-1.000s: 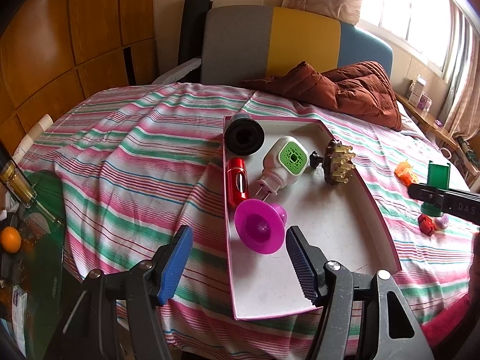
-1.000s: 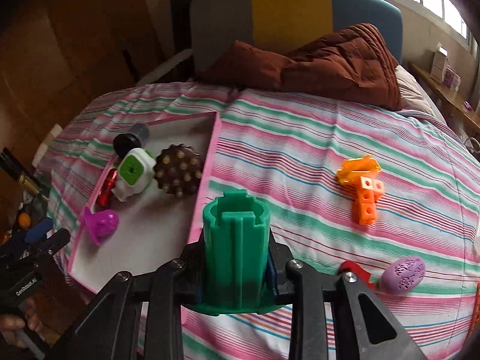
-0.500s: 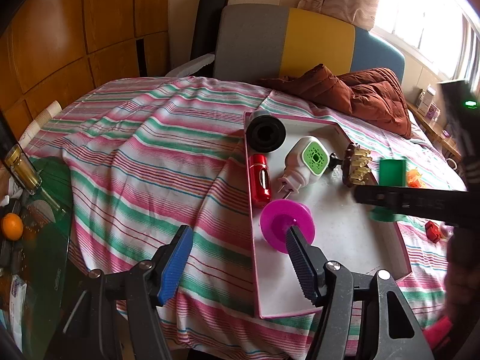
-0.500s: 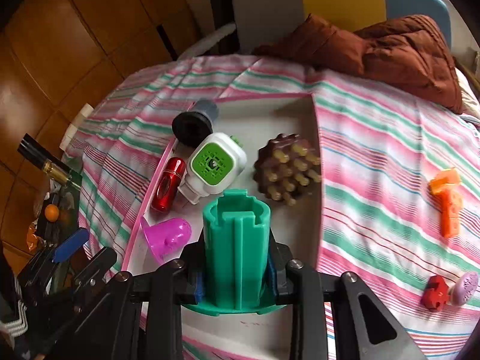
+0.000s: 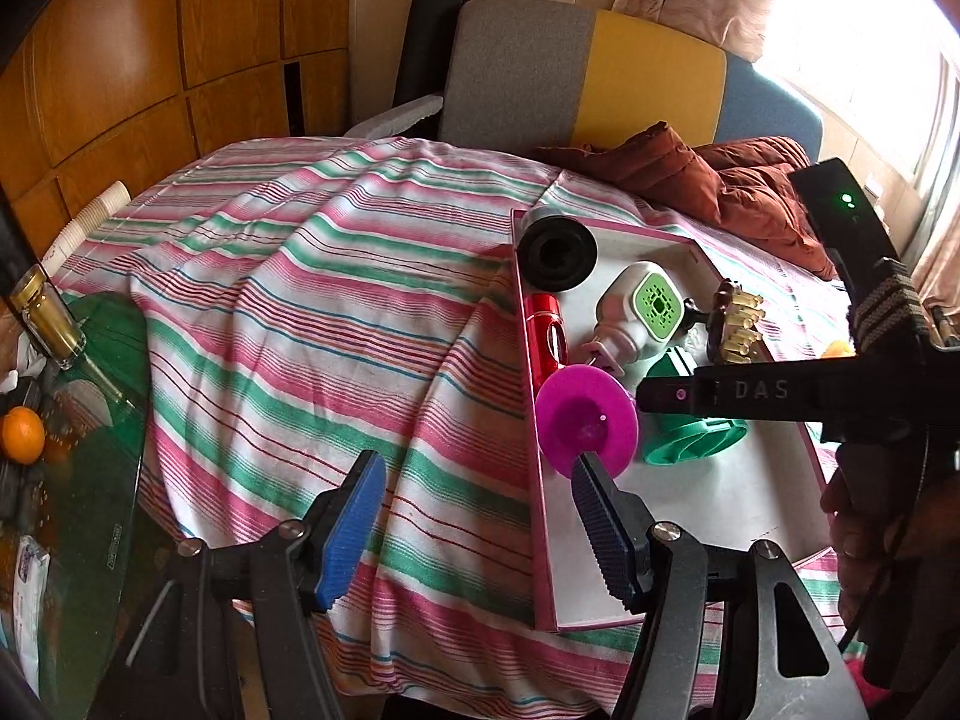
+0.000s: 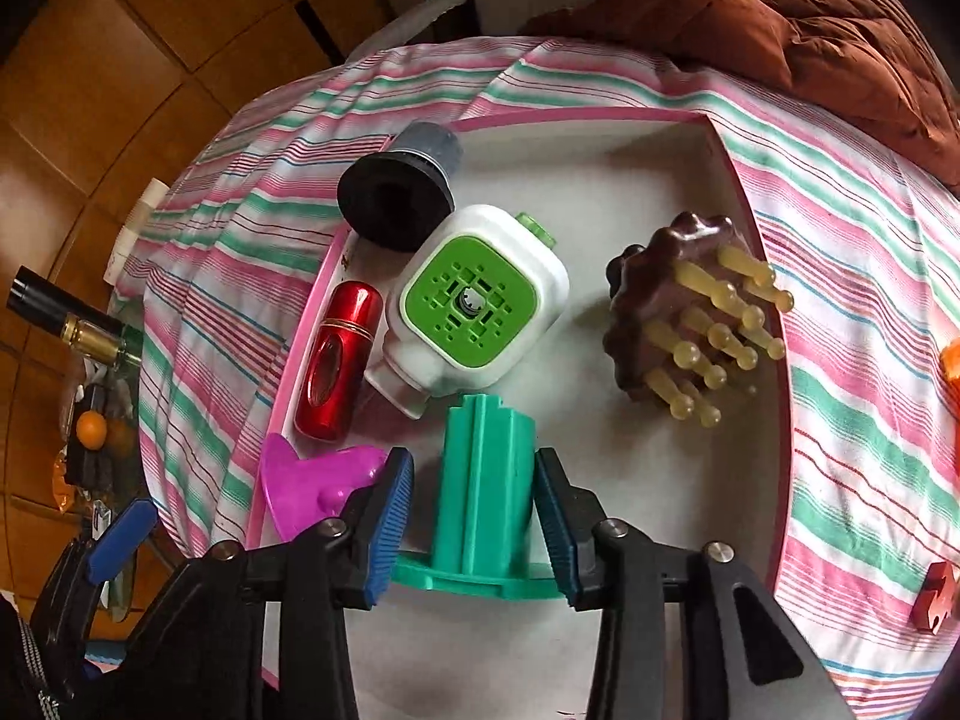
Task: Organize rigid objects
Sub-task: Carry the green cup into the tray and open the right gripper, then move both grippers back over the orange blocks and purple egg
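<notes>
Standing between the opening right tongs (image 6: 474, 525), apparently untouched: green holder (image 6: 483, 495)

Tray (image 6: 600, 138): white, pink-rimmed, on the striped cloth.
Green holder (image 6: 483, 480): ribbed tube on a round base, standing upright in the tray.
Along the left rim: black funnel (image 6: 390, 201), red bottle (image 6: 339, 354), magenta cup (image 6: 306, 489).
Middle: white-and-green plug-in (image 6: 474, 306).
Right wall: brown massage brush (image 6: 678, 312).
</notes>
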Demonstrator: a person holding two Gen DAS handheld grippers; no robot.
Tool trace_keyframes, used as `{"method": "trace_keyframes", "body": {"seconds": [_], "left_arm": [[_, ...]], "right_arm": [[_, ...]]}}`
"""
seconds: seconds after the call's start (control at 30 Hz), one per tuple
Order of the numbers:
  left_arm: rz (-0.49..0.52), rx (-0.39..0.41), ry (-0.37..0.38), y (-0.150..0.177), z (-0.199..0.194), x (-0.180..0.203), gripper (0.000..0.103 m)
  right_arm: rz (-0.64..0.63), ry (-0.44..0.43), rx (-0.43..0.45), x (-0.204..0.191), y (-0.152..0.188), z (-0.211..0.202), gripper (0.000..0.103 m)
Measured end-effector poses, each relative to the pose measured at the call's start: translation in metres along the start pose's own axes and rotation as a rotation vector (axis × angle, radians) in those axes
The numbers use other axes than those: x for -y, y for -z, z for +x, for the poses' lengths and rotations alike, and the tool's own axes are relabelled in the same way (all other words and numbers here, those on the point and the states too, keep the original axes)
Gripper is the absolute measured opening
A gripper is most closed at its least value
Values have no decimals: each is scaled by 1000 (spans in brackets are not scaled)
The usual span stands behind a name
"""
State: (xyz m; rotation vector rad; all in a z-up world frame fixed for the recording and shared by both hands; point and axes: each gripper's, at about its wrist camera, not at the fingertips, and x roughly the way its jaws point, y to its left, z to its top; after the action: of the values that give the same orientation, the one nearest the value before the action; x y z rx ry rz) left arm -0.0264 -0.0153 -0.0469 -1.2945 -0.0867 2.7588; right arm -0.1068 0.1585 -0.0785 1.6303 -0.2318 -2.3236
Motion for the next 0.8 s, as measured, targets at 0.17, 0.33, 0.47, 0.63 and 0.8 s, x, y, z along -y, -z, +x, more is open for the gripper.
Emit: {"method": "trace_keyframes", "body": {"seconds": [0.17,0.33,0.47,0.63,0.8], "left_arm": [[3,7,-6,-1,-2,0,65],[12,17,-13,-3,-6,2,65],[27,31,-16,-4,-10,5,65],[45,39,-15,-5,-14,11,65],[65,43,-12,-4,-17,18,65]], "right_arm": [[23,-17,52,5,2,-15,41],[12,6,113,7,5,-34,41],[1,29,152,12,10,-50,41],[-1,60,187,23,15,-65,41],[22,76,209,42,22,-78,41]]}}
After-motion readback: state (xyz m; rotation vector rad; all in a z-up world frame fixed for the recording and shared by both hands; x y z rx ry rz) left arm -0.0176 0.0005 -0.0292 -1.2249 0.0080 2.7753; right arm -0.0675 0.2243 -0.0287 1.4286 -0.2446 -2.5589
